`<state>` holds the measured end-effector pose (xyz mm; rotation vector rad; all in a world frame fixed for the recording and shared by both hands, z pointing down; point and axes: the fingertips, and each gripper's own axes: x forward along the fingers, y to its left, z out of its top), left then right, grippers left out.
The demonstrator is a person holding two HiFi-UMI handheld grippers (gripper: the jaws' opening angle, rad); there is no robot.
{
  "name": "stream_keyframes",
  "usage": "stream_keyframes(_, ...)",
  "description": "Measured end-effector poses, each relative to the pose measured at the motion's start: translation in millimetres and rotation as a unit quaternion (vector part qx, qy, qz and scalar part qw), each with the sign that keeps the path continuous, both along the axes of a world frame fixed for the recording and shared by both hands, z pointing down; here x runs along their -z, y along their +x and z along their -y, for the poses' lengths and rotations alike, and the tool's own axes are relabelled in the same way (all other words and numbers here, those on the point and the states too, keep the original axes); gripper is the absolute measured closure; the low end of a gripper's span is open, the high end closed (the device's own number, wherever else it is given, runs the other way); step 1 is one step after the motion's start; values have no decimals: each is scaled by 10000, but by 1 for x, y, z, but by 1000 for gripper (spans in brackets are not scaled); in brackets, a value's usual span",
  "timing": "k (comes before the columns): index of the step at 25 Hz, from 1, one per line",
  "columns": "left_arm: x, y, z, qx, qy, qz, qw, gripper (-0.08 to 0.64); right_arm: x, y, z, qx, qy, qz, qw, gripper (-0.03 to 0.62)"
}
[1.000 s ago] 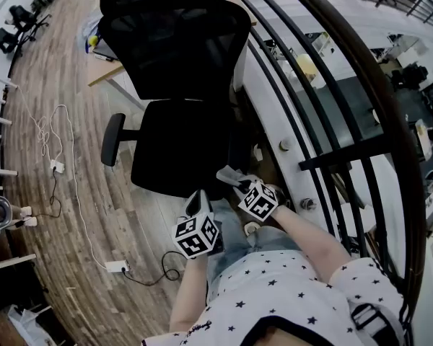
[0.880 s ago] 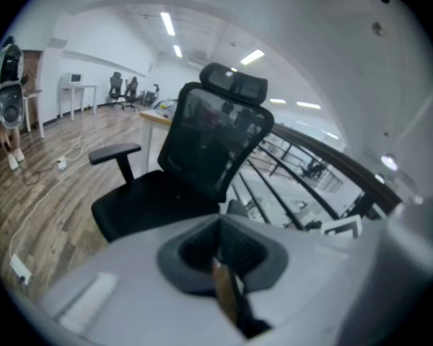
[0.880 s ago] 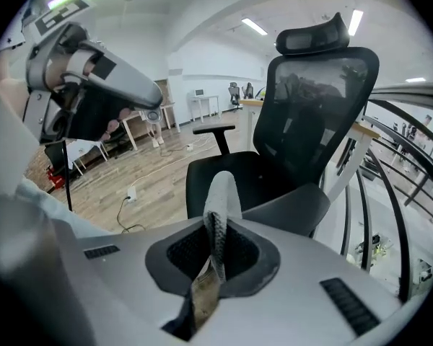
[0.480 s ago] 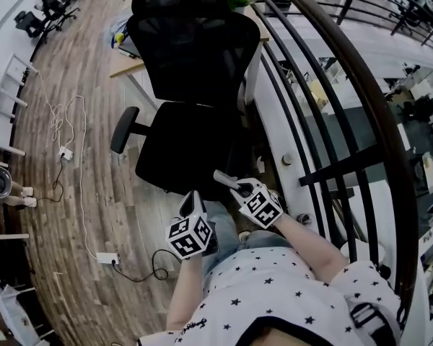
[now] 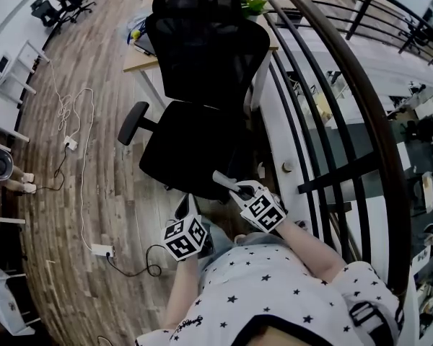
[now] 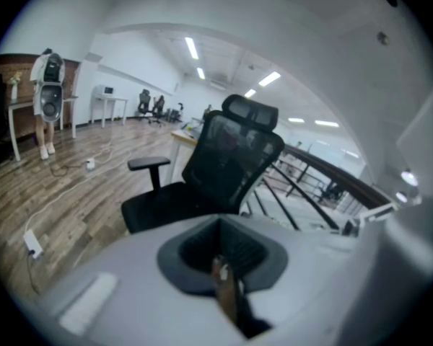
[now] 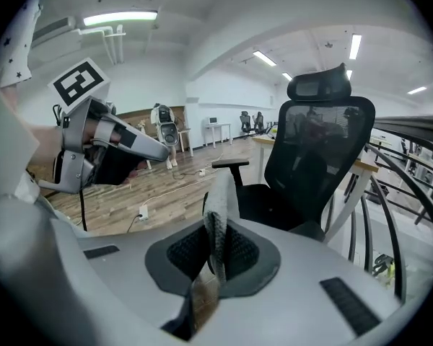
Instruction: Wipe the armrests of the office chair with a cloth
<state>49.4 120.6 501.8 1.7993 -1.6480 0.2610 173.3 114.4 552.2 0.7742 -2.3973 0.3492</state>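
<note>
1. Starting at the left side of the head view: a white cable snakes over the wooden floor down to a power strip at lower left.
2. Next is the black office chair in the upper middle, mesh back upright and seat facing the person. Its one clearly visible armrest sticks out on the picture's left side, with nothing on it.
3. A light wooden desk sits behind the chair, near the top of the frame.
4. Below the seat's front edge is the left gripper, low and centre. In its own view the jaws sit pressed together with nothing between them, pointing at the chair and armrest.
5. Just to its right is the right gripper, jaws clamped on a grey cloth. In its own view the cloth stands up from between the jaws, with the armrest beyond it, well apart.
6. On the far right, a dark curved railing sweeps from top to bottom.
</note>
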Motion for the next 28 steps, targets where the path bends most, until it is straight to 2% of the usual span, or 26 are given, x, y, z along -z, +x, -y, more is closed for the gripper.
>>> stream_keyframes(5, 6, -23, 7, 131, 67, -39, 9999, 552, 11, -21, 5, 154, 89, 79, 9998, 566)
stream_keyframes(10, 11, -58, 23, 55, 87, -45, 9999, 552, 22, -58, 16, 131, 130, 144, 9997, 566)
stream_keyframes(20, 30, -152, 62, -425, 152, -34, 9990, 552, 42, -159, 48, -176, 203, 228, 9994, 566)
stream_keyframes(28, 32, -227, 90, -480, 176, -88, 9987, 552, 52, -221, 73, -368, 227, 225, 9988, 566)
